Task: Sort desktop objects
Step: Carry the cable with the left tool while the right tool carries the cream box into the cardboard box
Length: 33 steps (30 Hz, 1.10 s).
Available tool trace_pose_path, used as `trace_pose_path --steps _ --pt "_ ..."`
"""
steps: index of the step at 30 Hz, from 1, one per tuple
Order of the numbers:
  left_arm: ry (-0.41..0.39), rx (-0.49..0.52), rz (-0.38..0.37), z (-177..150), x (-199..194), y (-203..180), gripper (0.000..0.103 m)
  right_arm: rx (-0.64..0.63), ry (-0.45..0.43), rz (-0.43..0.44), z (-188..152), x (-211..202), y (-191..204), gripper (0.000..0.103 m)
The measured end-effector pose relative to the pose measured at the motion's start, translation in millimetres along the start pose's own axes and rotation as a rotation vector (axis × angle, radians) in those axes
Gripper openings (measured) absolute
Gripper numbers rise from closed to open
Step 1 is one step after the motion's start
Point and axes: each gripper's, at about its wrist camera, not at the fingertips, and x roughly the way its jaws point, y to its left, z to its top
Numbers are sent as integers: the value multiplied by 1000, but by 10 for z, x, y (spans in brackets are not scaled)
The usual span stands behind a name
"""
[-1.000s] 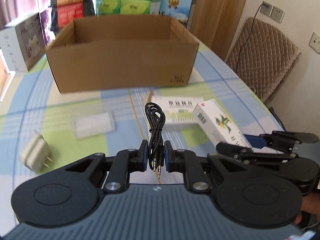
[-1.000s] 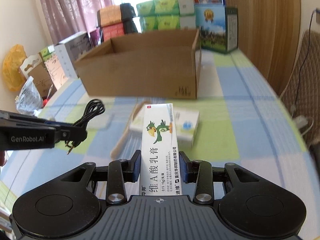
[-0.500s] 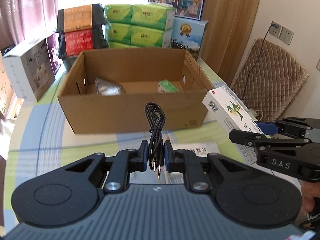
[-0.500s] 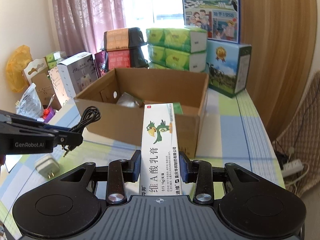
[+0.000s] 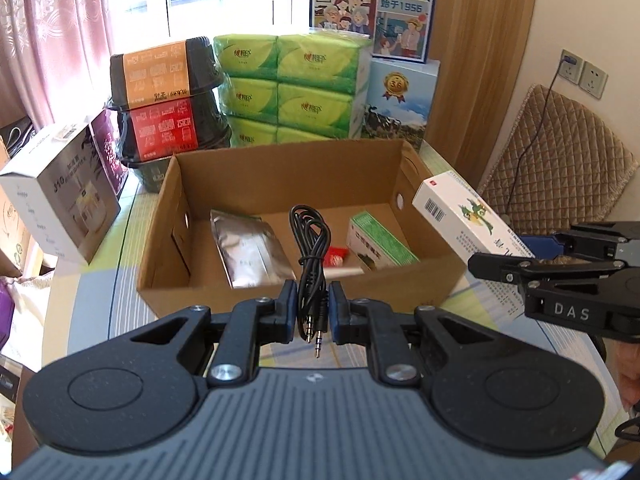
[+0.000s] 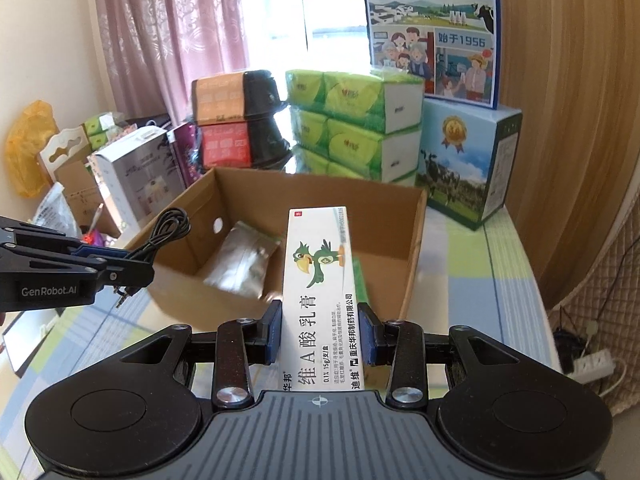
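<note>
Looking along the left gripper, its fingers pinch a bundled glossy black audio cable above the near wall of the open corrugated cardboard box, where a crinkled silver foil pouch and a green carton lie. From the right wrist, the right gripper clamps a long white ointment carton printed with a green parrot, raised over the box on a blue-and-green checked tablecloth, with tissue packs and pink curtains behind.

Foil pouch left, small carton right, inside cardboard box; tissue packs behind.
</note>
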Motion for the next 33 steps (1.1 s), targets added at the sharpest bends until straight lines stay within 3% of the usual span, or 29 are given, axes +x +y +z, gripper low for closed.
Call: trace_pose_path --steps 9,18,25,27,28,33 --pt "20 -18 -8 399 517 130 12 7 -3 -24 457 438 -139 35" --pt "33 -80 -10 467 1058 259 17 84 36 -23 483 906 -282 35" --pt "14 -130 -16 399 1017 377 18 91 11 32 466 1008 -220 35" --pt "9 -135 -16 376 968 401 19 103 -5 76 485 1001 -201 44" --pt "6 -135 -15 367 936 407 20 103 -20 72 491 970 -189 55" --pt "-1 -142 -17 304 751 434 27 77 -44 56 479 785 -154 58"
